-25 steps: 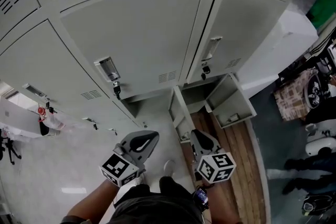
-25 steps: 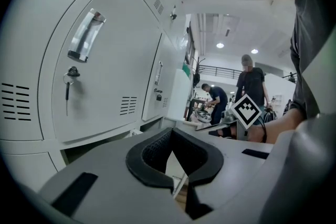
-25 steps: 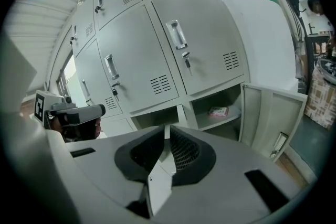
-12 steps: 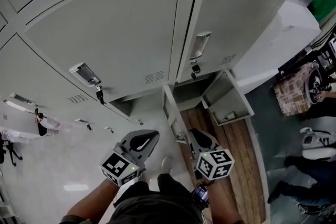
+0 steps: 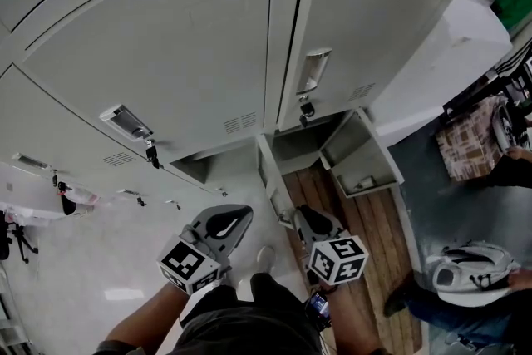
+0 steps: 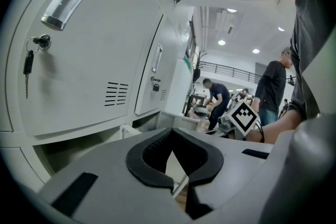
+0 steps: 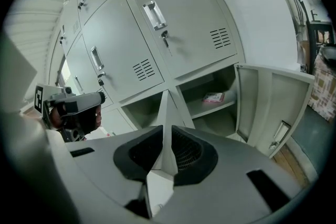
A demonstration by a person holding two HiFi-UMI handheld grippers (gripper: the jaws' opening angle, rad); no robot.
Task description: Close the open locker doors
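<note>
Grey metal locker door (image 7: 164, 105) stood open, its edge pinched between fingers of the right gripper (image 7: 164, 131); left gripper (image 6: 170, 132) clenched, empty. Next move seemed swinging it shut.

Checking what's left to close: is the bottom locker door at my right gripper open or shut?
Open. The locker door stands out edge-on from its compartment, its edge between the right gripper's jaws.
</note>
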